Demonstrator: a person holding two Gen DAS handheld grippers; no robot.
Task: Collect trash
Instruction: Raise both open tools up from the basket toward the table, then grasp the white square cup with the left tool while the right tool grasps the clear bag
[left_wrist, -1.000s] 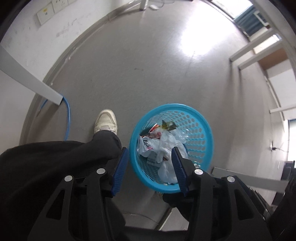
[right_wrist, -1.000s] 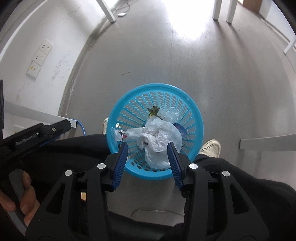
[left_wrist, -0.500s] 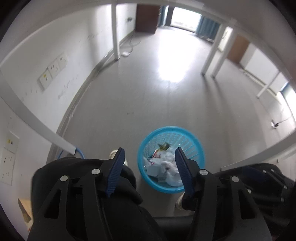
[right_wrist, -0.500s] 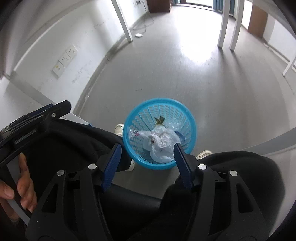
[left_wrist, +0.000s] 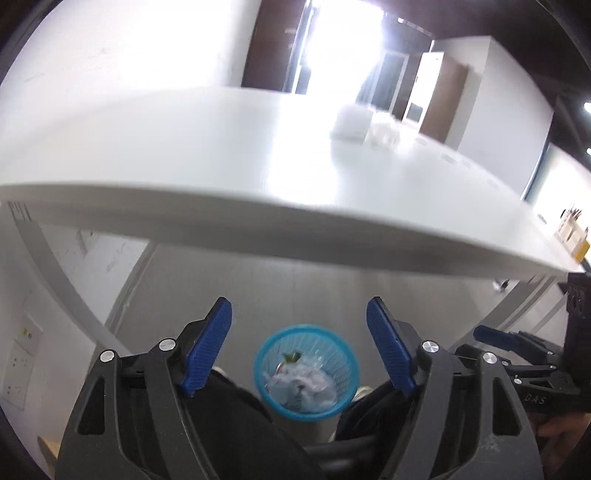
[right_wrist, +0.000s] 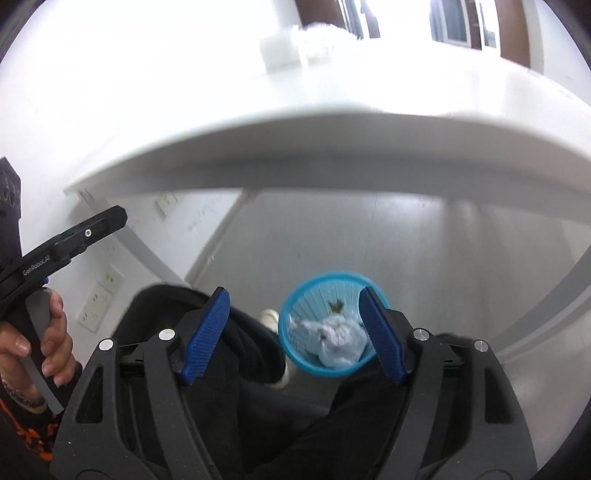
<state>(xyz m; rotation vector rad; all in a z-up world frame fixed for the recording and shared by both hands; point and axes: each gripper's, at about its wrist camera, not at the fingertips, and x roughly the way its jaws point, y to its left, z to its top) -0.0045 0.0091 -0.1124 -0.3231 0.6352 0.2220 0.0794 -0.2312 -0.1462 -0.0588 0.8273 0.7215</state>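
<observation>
A blue plastic basket stands on the floor under the table, far below both grippers. Inside lie a crumpled white plastic bag and other scraps. My left gripper has its jaws opening, with nothing between them. My right gripper is also opening and holds nothing. On the white table top, a blurred white box and a crumpled white thing lie far back.
The table's front edge runs across both views at about gripper height. A person's dark trouser legs and white shoe flank the basket. Wall sockets sit at the left. A hand holds the left gripper's handle.
Both grippers have risen from just over the basket and tipped upward, so the table top has come into view. The basket looks smaller, and both pairs of jaws stand wider.
</observation>
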